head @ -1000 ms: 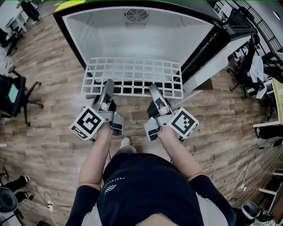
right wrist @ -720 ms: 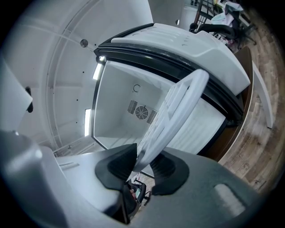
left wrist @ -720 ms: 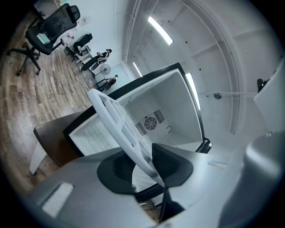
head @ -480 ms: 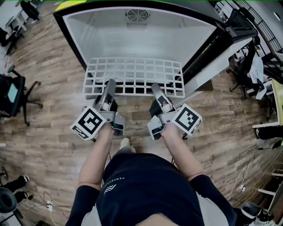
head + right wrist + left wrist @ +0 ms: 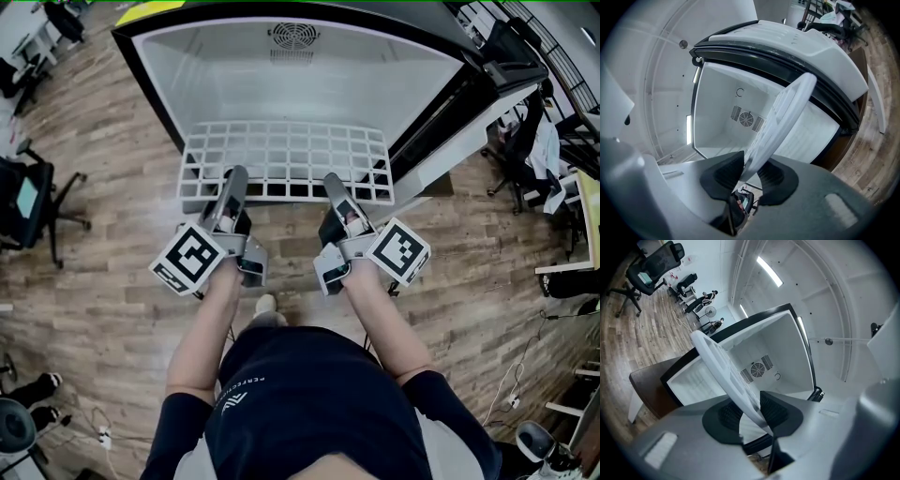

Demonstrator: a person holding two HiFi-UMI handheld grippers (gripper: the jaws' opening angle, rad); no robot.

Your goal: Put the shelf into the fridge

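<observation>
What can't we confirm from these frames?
- Shelf near edge: head view, left gripper and right gripper cover it.
- Shelf grid: both gripper views show it only edge-on.
- Any rails inside fridge: head view, white walls washed out.

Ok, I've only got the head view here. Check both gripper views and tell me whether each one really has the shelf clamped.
Observer: In the left gripper view, the left gripper has the shelf rim running between its black pads, which press on it.
Operator: Now the right one.
Observer: Same in the right gripper view: the right gripper is closed on the shelf's rim, a pad on each side.
Operator: Give me the shelf's heading.
Observer: From the right gripper view, the shelf shows edge-on and points into the open fridge, toward the fan grille on its back wall.
</observation>
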